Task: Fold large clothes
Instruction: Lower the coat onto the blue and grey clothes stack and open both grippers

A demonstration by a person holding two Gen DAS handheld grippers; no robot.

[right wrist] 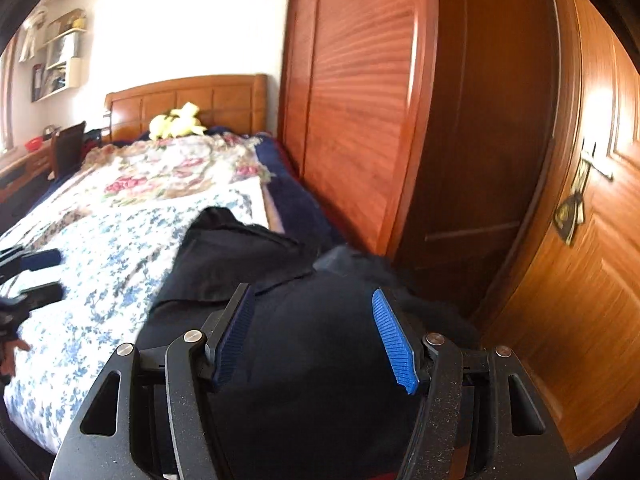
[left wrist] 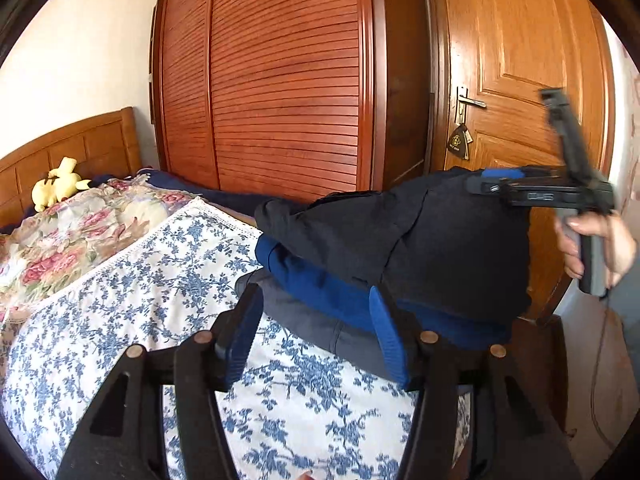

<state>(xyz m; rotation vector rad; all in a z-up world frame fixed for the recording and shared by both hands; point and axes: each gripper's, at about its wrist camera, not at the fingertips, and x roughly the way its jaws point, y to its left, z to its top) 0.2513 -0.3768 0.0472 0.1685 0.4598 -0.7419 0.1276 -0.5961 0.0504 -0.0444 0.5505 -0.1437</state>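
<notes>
Left gripper (left wrist: 316, 332): jaws standing spread, nothing between the blue pads; it is hovering over the blue-flowered sheet (left wrist: 168, 292), just short of the clothes pile. In the right wrist view it is showing only as two dark blurred tips at the left edge (right wrist: 38, 276).

Right gripper (right wrist: 316, 332): jaws apart in its own view, black cloth filling the gap between them; whether the pads are touching that cloth is not resolving. In the left wrist view it is sitting sideways at the top of the black garment, motion-blurred (left wrist: 496, 180), with the right hand (left wrist: 596, 248) wrapping the handle.

Black garment (left wrist: 420, 236): lying at the foot end of the bed, on the side next to the wardrobe, its upper right edge raised near the right gripper. Its lower part is running out of sight behind the right gripper's body.

Blue garment (left wrist: 320, 280): lying under the black one, only a band showing.

Grey garment (left wrist: 308, 320): lying lowest, mostly covered; its type is not readable.

Bed surroundings: floral quilt (left wrist: 80, 232) lying beyond the sheet; yellow plush toy (left wrist: 58, 186) sitting against the headboard (left wrist: 80, 144).

Background: wardrobe (left wrist: 280, 80) and door (left wrist: 520, 60) standing behind; right view smeared, shelf contents illegible.
</notes>
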